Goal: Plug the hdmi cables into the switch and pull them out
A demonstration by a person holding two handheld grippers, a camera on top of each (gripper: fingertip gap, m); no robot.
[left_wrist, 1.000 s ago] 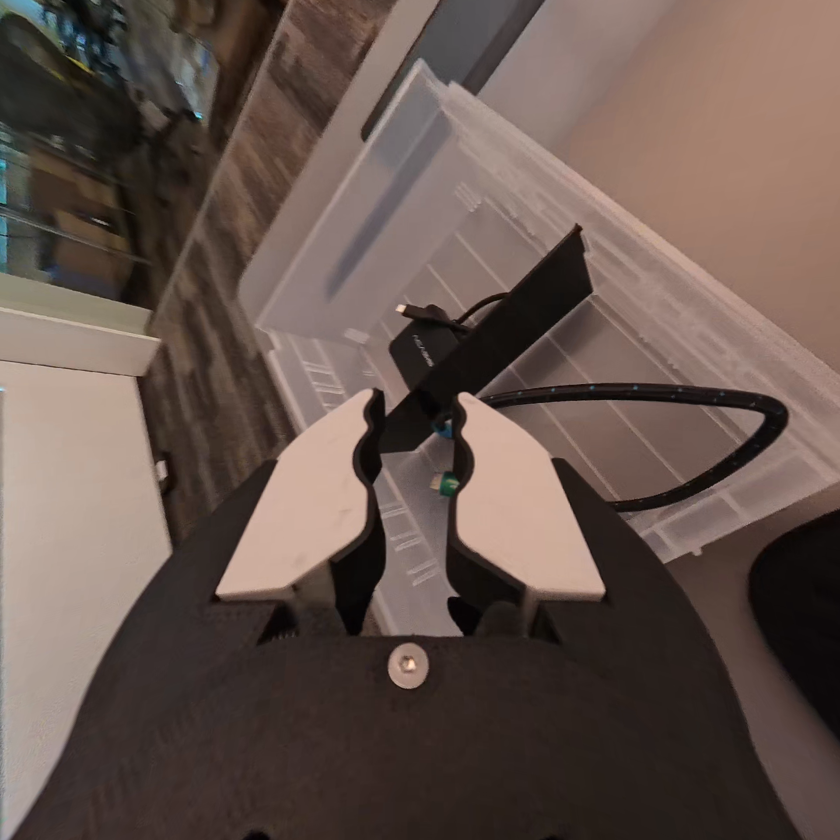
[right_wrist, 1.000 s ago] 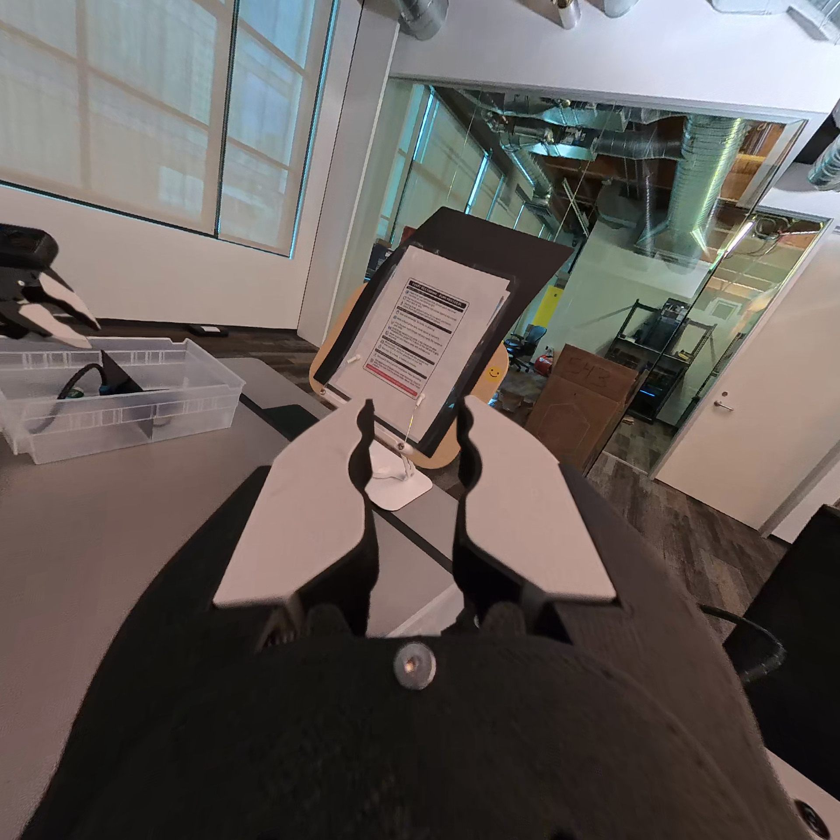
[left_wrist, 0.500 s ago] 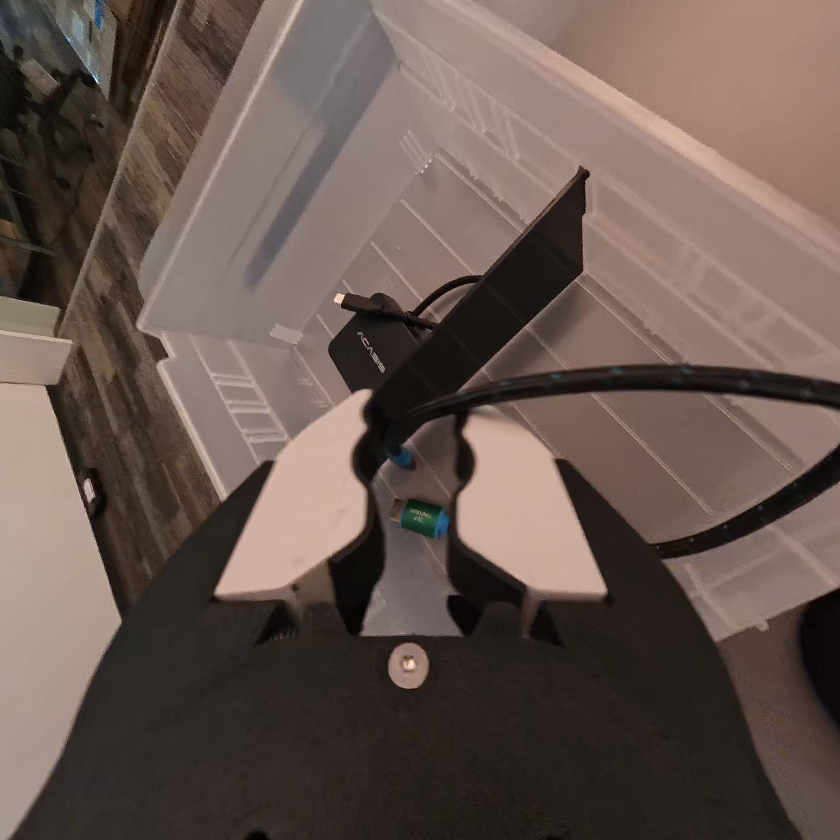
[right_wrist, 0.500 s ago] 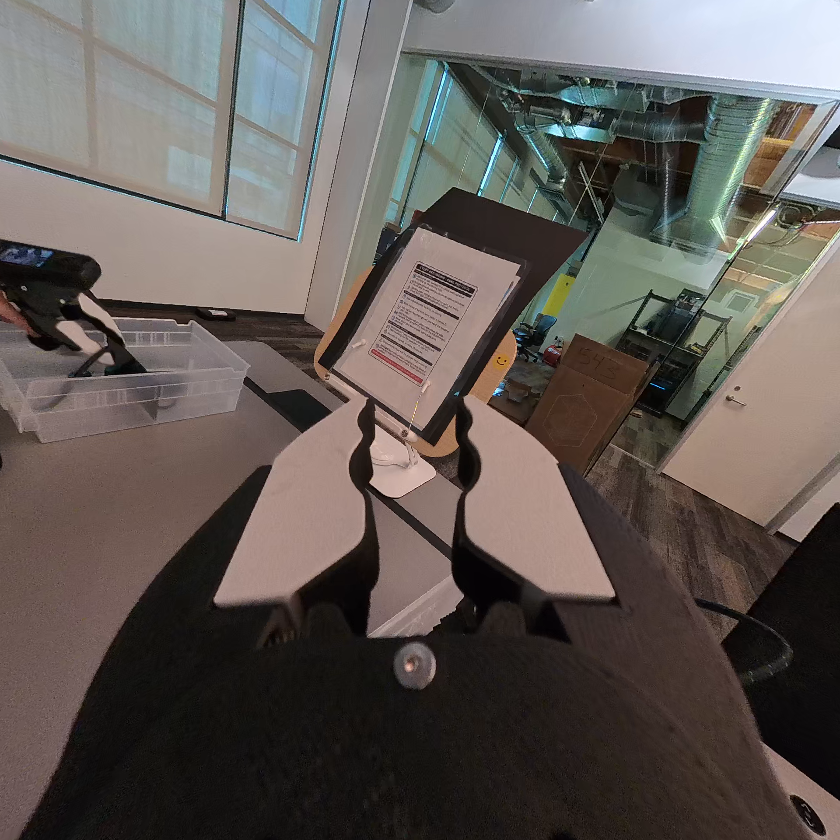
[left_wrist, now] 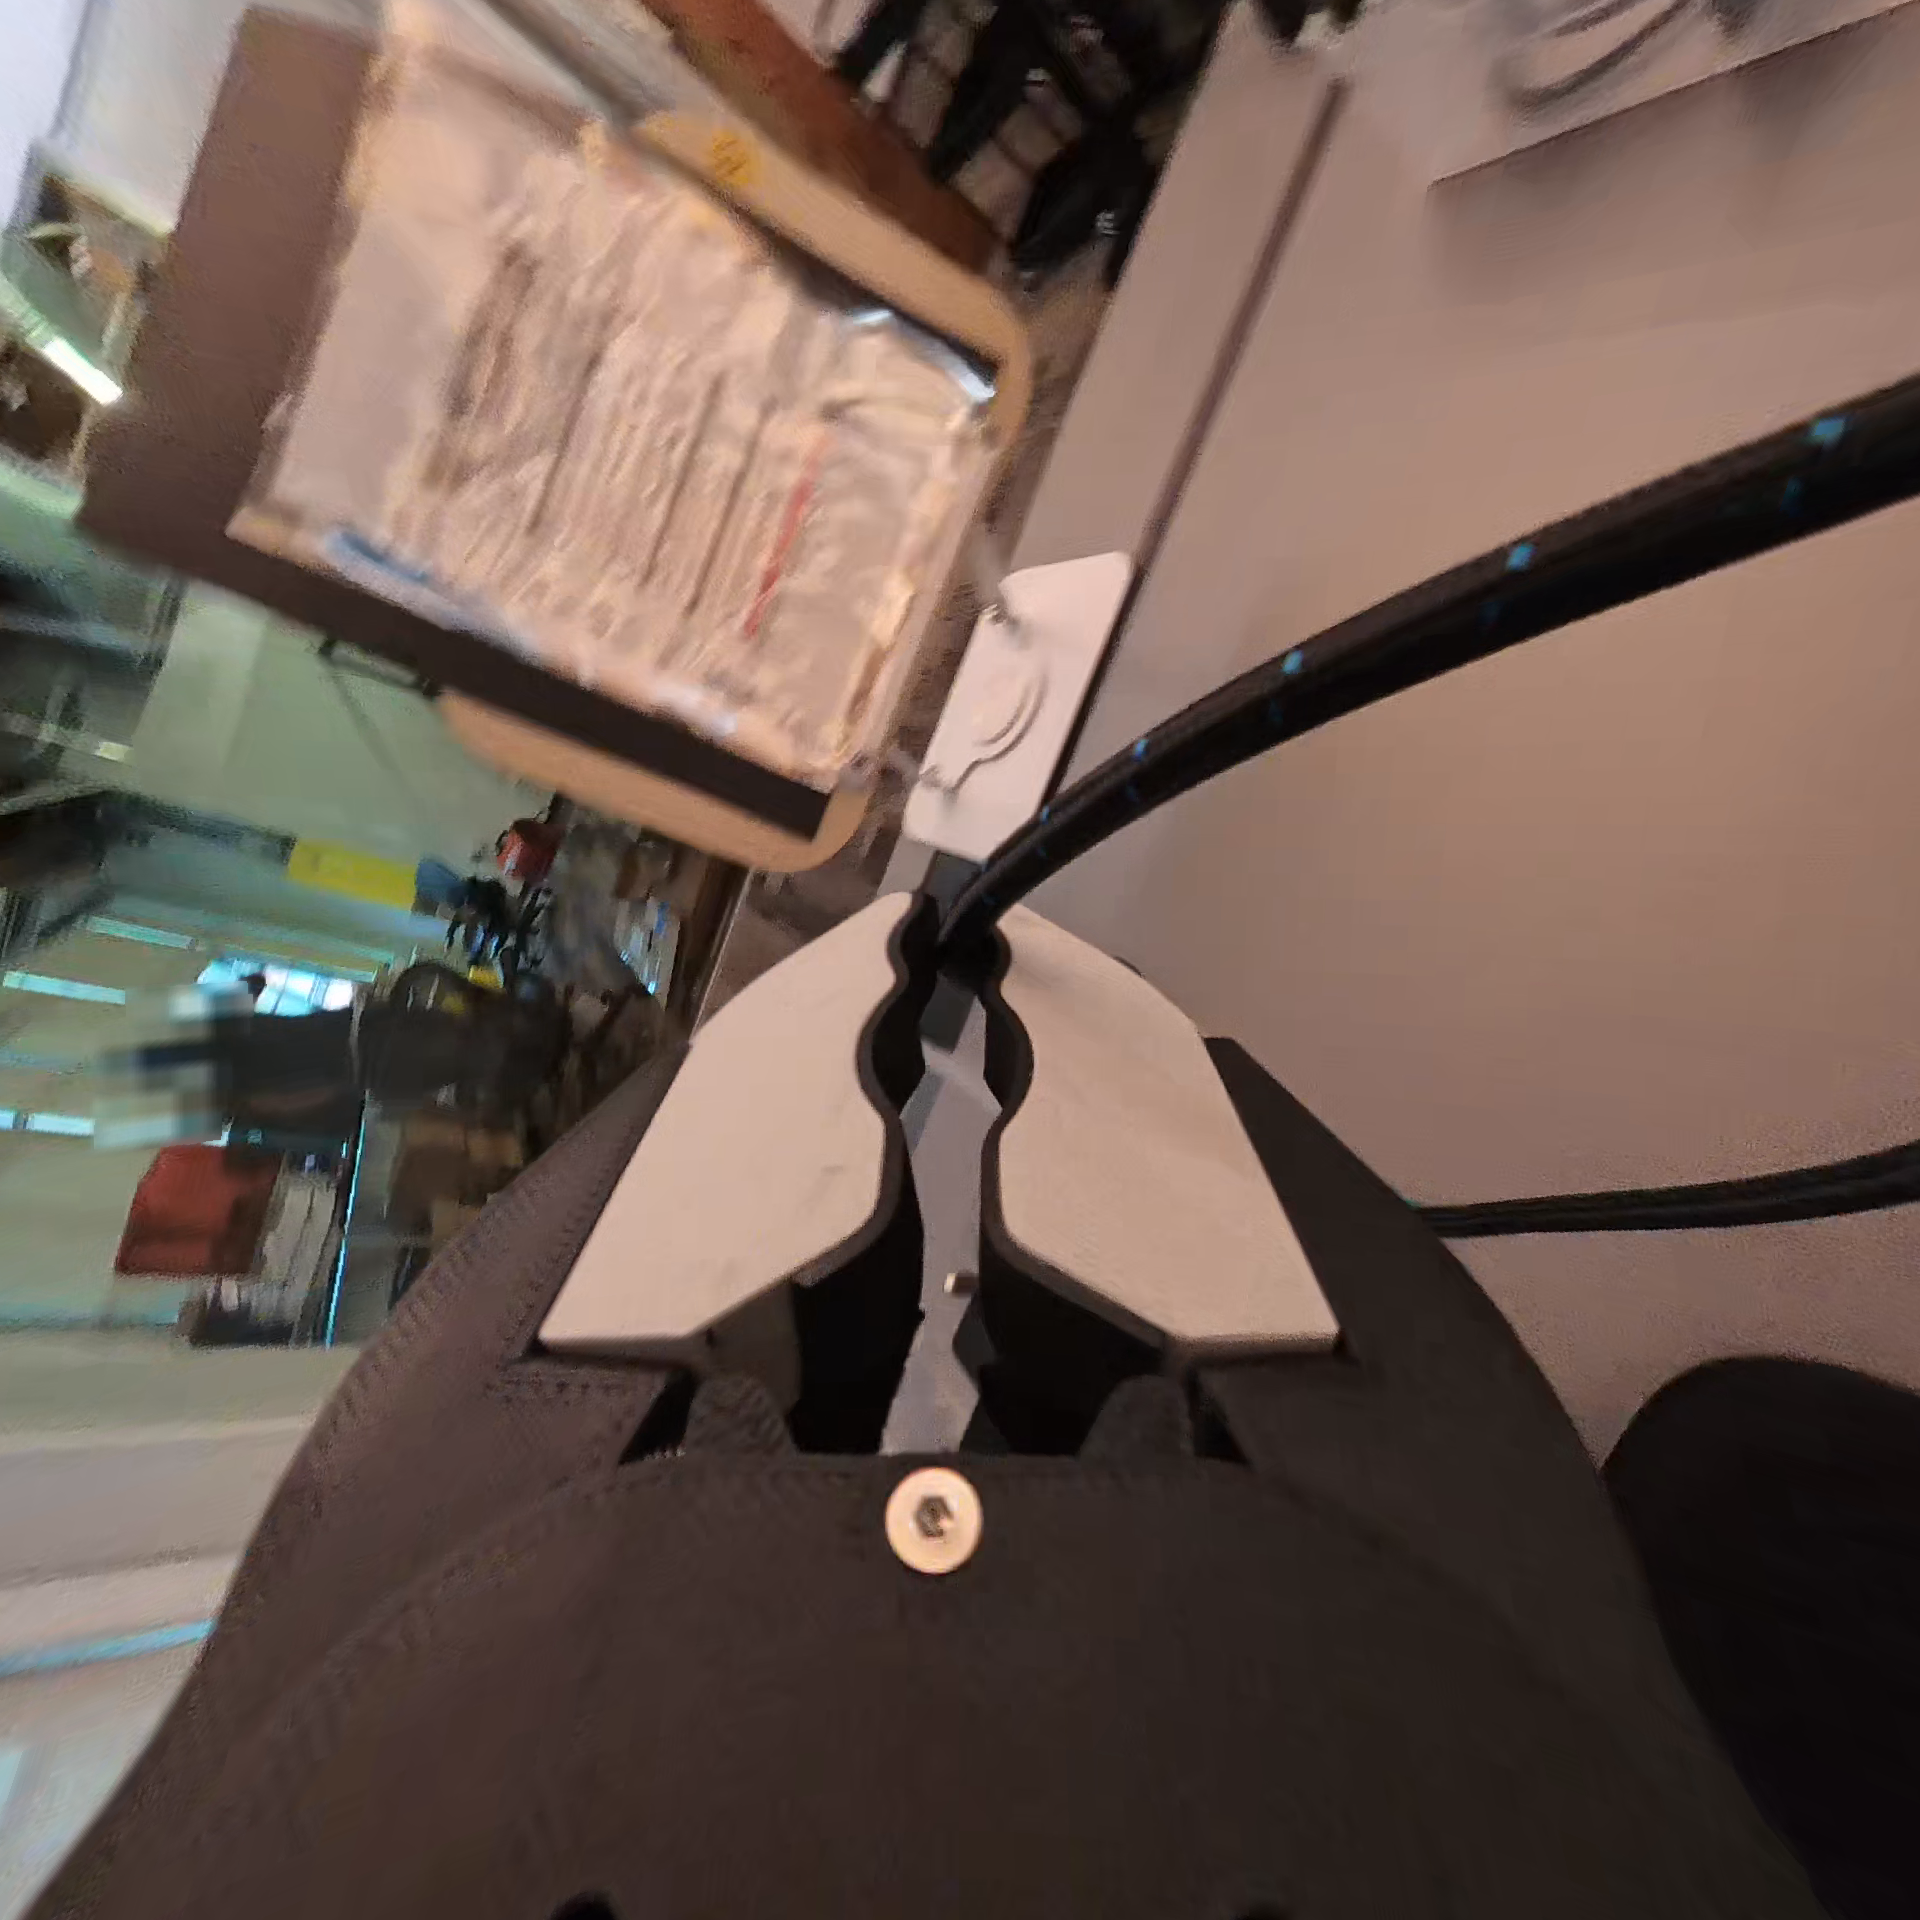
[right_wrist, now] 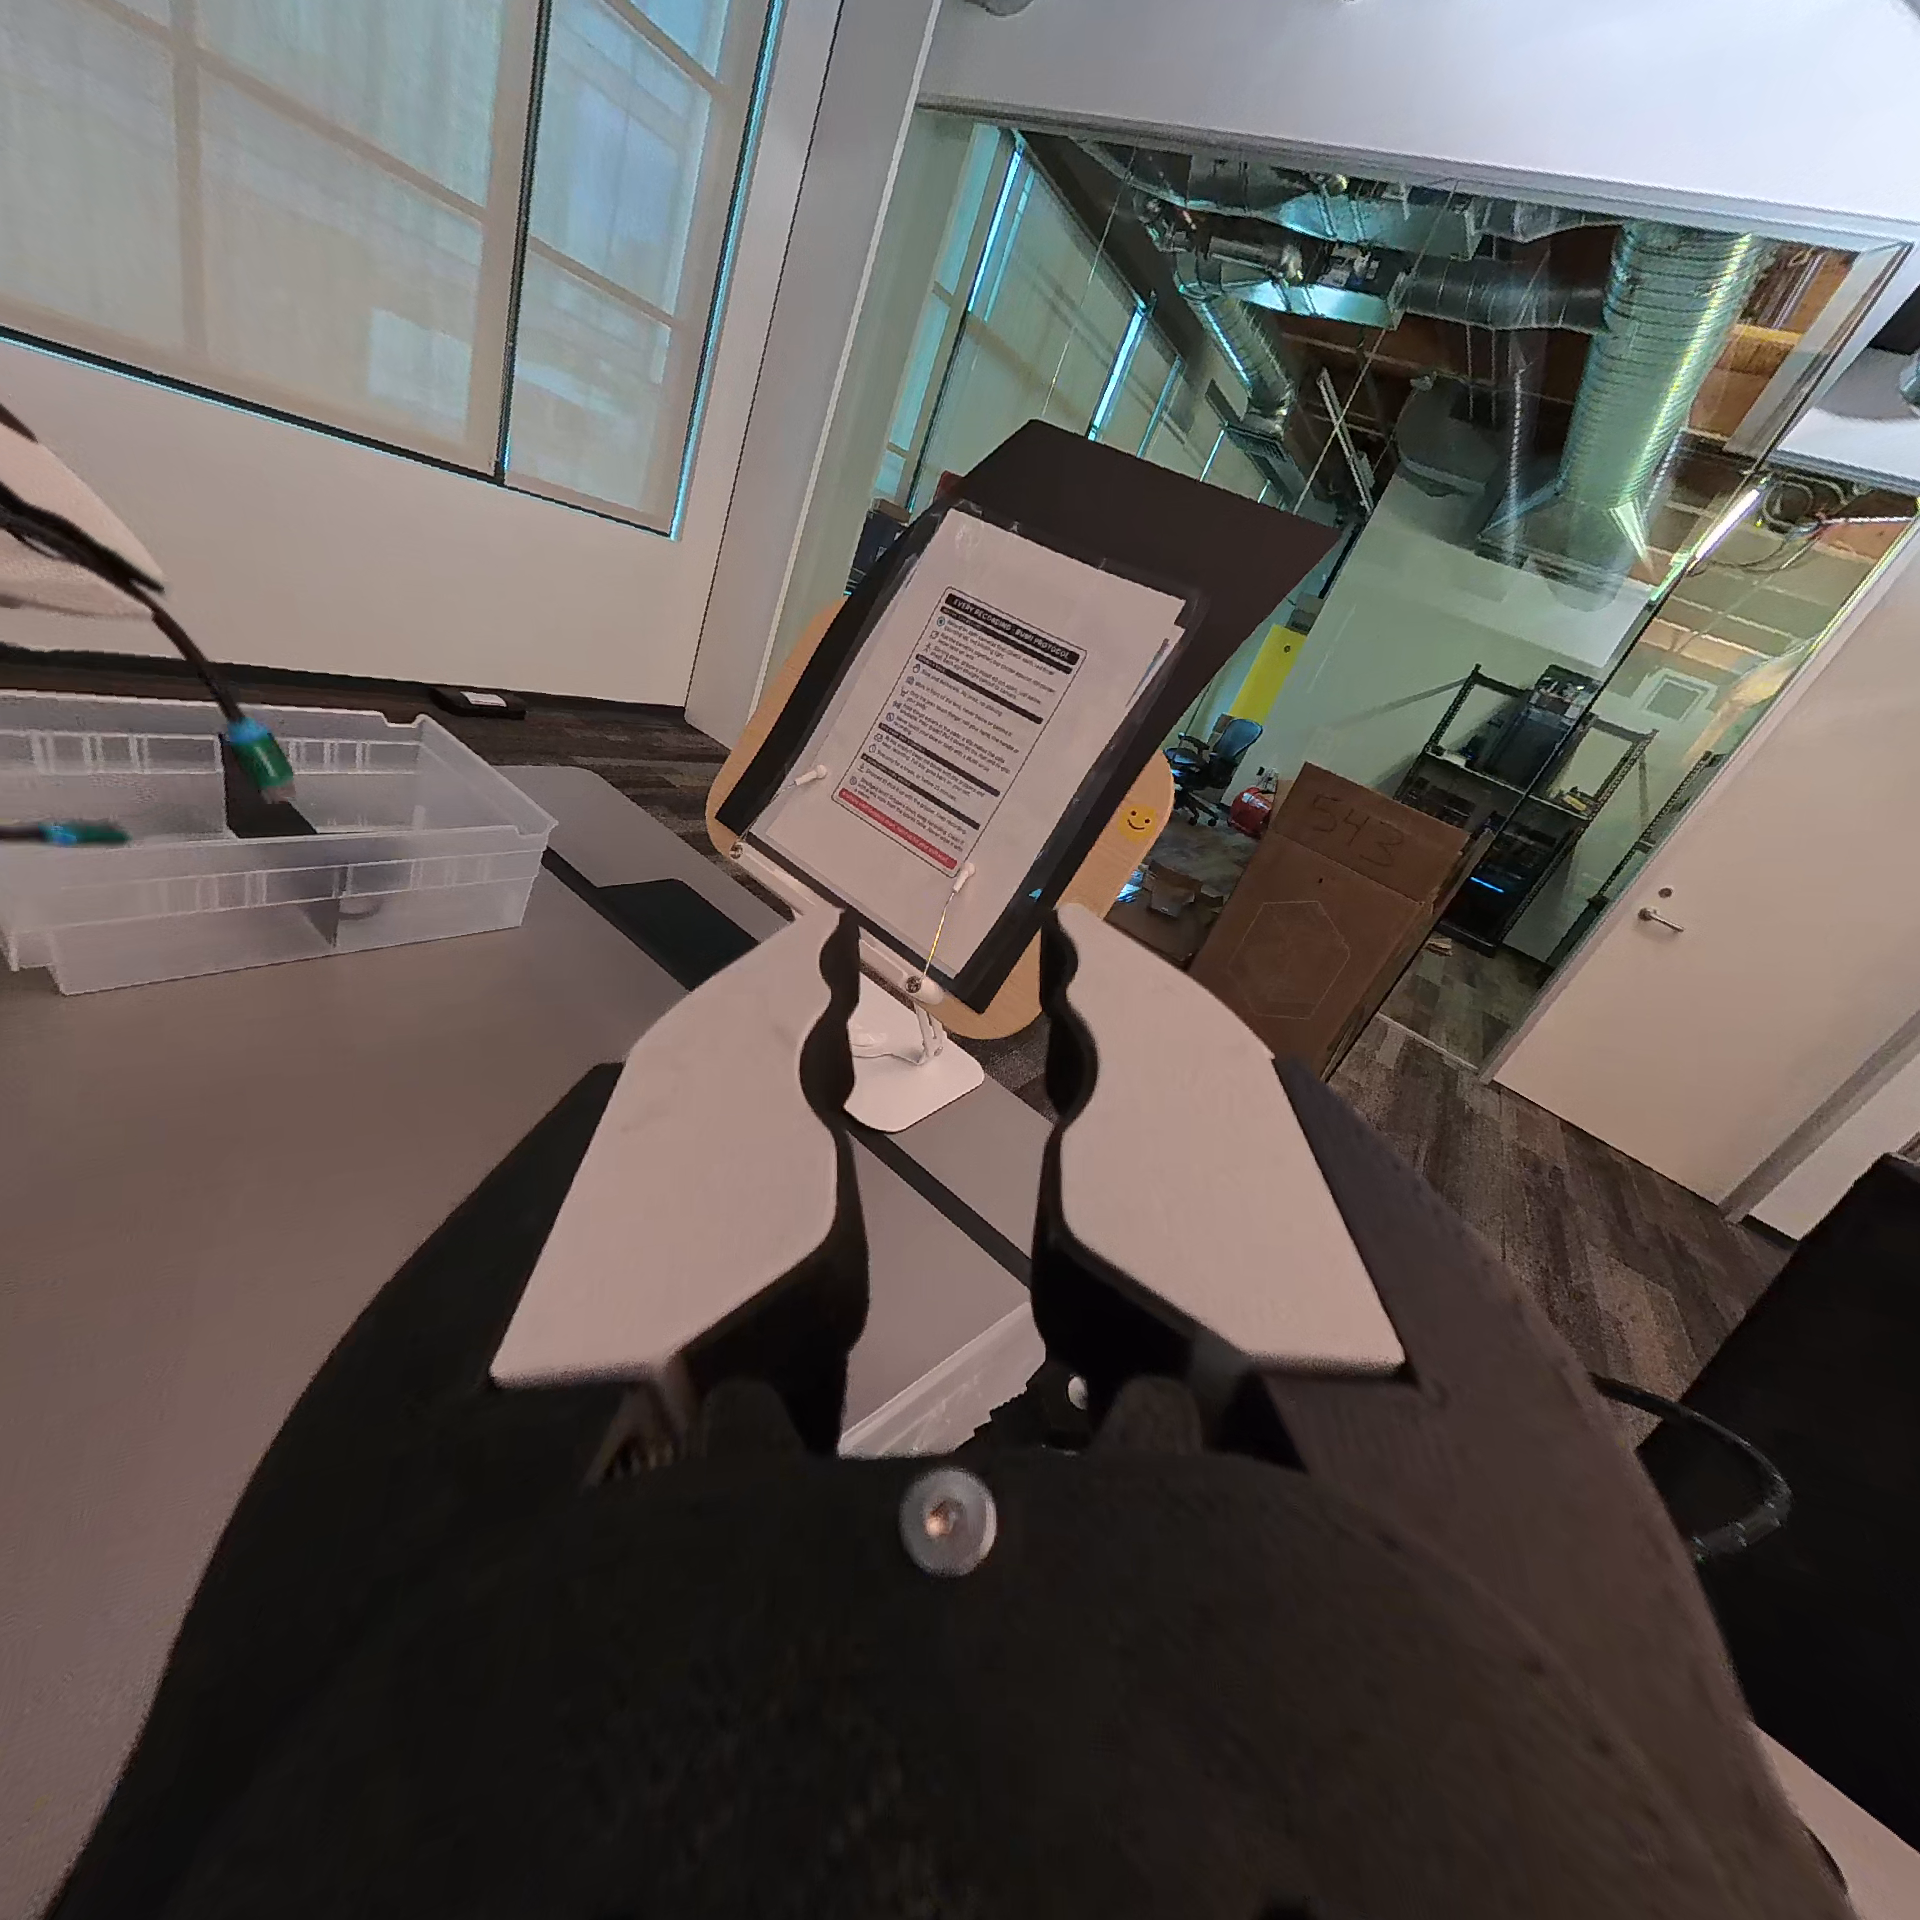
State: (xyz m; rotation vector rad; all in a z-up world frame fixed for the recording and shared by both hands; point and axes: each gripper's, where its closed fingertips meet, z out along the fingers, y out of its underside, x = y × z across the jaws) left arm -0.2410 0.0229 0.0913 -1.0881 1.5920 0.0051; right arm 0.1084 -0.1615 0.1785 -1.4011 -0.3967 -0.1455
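A clear bin (right_wrist: pixel 416 831) on the grey surface (right_wrist: pixel 260 1143) is divided by a black partition (right_wrist: pixel 281 826). The black cable (left_wrist: pixel 1351 665) is pinched in the left claw (left_wrist: pixel 951 940); its plug (right_wrist: pixel 255 769) hangs over the bin. The right claw (right_wrist: pixel 945 945) is held spread, empty.

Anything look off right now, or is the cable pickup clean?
One oddity: the left gripper pinches the black cable mid-length, not by a plug. In the right wrist view both plugs dangle above the clear bin. The right gripper is open and empty.
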